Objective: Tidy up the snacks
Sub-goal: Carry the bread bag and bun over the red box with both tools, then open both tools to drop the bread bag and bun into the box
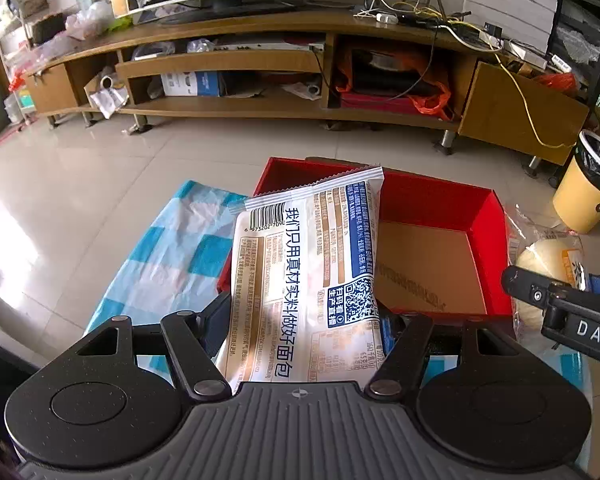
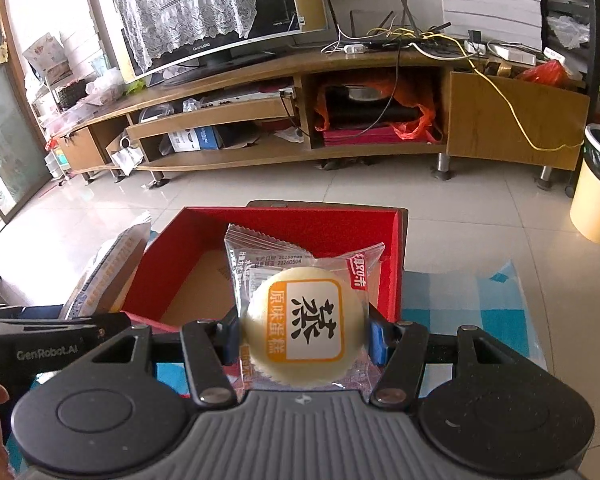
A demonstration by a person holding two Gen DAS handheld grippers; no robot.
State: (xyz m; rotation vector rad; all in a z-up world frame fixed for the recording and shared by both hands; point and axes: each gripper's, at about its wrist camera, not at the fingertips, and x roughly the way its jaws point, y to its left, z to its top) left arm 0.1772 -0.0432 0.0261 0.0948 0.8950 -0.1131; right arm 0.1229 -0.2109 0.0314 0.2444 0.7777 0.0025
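Clamping a bread pack (image 1: 308,276), the left gripper (image 1: 300,320) holds it over the red box (image 1: 440,200), while the right gripper (image 2: 304,332) pinches a wrapped cake (image 2: 304,324) over the box's near edge.

We see a glossy printed plastic bread packet (image 1: 308,276); a clear shiny wrapper around the cake (image 2: 306,320); a matt red box (image 1: 440,200) with bare cardboard floor; glossy floor tiles (image 1: 100,168).

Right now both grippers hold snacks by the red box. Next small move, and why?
Probably ease the right gripper forward and open it over the red box. It is shut on the steamed cake packet, which sits just short of the box's bare cardboard floor. The left gripper, shut on the bread packet, already overhangs the box's left side, so staggering seems safer.
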